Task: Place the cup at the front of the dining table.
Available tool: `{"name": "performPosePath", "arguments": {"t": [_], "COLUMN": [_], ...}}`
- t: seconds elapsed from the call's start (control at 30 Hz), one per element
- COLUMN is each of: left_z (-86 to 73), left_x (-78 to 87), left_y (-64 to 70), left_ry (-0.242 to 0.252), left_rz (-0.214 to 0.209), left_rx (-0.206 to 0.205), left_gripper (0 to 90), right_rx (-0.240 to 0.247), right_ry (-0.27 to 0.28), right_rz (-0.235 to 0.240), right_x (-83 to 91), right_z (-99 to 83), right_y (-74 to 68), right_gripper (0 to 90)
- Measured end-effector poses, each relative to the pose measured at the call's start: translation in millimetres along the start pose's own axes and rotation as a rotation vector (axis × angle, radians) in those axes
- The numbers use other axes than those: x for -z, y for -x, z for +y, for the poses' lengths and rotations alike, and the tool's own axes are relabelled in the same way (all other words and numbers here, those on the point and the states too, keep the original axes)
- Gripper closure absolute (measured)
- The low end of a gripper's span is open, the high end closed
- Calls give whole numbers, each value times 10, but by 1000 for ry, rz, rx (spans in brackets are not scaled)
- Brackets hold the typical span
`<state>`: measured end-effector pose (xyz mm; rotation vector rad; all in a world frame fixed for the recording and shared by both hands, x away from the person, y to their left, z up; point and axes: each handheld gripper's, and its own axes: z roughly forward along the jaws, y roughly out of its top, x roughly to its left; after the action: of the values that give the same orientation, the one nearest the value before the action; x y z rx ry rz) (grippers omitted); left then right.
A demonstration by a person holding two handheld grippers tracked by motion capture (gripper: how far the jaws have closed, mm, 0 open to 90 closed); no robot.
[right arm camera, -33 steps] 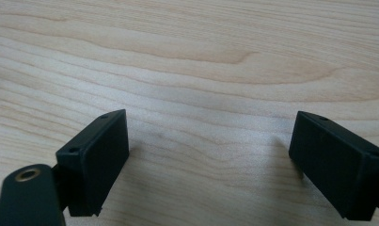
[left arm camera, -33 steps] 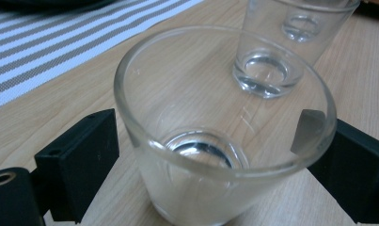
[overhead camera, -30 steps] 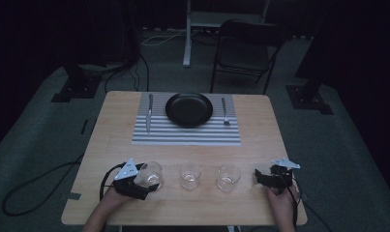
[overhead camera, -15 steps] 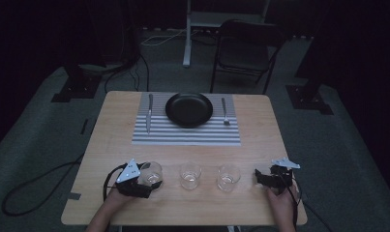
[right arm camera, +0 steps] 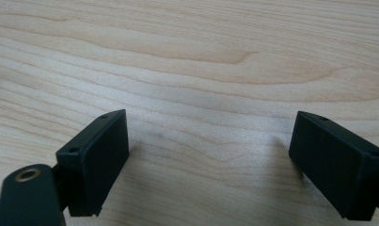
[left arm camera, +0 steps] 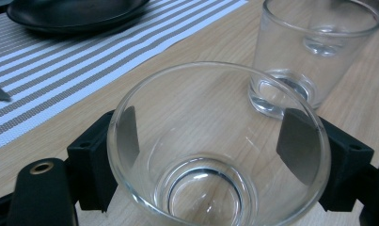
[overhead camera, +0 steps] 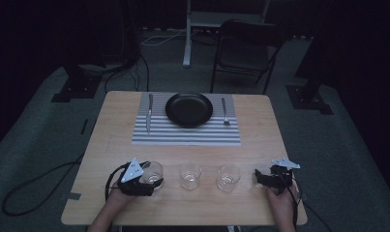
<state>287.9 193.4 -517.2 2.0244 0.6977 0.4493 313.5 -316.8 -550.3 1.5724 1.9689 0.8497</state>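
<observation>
Three clear empty glasses stand in a row near the table's front edge. My left gripper (overhead camera: 145,182) is shut on the left glass (overhead camera: 153,173). In the left gripper view the black pads (left arm camera: 297,146) press both sides of that glass (left arm camera: 215,197), which stands upright on the wood, and my left gripper (left arm camera: 213,141) reaches around it. The middle glass (overhead camera: 190,175) (left arm camera: 309,52) stands just beyond it, then the right glass (overhead camera: 228,177). My right gripper (overhead camera: 260,178) (right arm camera: 210,155) rests open on bare wood to the right of the row, with nothing between its jaws.
A striped placemat (overhead camera: 183,136) (left arm camera: 83,61) lies at the table's far side. It carries a black plate (overhead camera: 189,109) (left arm camera: 74,14), a knife (overhead camera: 149,113) on its left and a fork (overhead camera: 224,111) on its right. A folding chair (overhead camera: 246,48) stands behind the table.
</observation>
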Motion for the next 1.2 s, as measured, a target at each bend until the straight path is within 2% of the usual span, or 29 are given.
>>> {"name": "performPosePath", "arguments": {"t": [0.1, 0.2, 0.27, 0.43, 0.47, 0.6, 0.63, 0.7, 0.87, 0.9, 1.1, 1.2], "left_z": [36, 80, 120, 180, 210, 255, 286, 303, 402, 439, 523, 599], "left_x": [10, 33, 40, 11, -21, -81, -128, -152, -229, -260, -357, -419], "left_y": [7, -20, -51, -109, -124, -166, -193, -207, -318, -362, -473, -556], "left_ry": [-4, 9, 11, -1, -3, -10, -18, -23, -29, -21, -28, -38], "left_rz": [4, 11, 41, 50, 69, 64, 84, 88, 114, 116, 139, 181], "left_rx": [0, 20, 25, 46, 45, 63, 68, 68, 84, 99, 109, 121], "left_gripper": [188, 188, 188, 188, 188, 188, 188, 187, 183, 183, 184, 184], "right_rx": [0, 0, -1, 0, -1, -1, -1, 0, 1, 1, 1, 1], "right_ry": [0, 1, 3, 3, 3, 3, 3, 4, 4, 4, 4, 4], "right_rz": [0, 0, 0, 0, 0, 0, 0, 0, 0, 0, 0, 0], "right_x": [0, 1, 7, 7, 7, 7, 7, 6, 6, 5, 6, 6], "right_z": [0, -2, -6, -6, -6, -6, -6, -7, -7, -7, -7, -7], "right_y": [0, 0, 0, 1, 1, 1, 1, 1, 2, 2, 2, 2], "right_gripper": [120, 126, 131, 131, 131, 130, 130, 130, 131, 130, 130, 130]}}
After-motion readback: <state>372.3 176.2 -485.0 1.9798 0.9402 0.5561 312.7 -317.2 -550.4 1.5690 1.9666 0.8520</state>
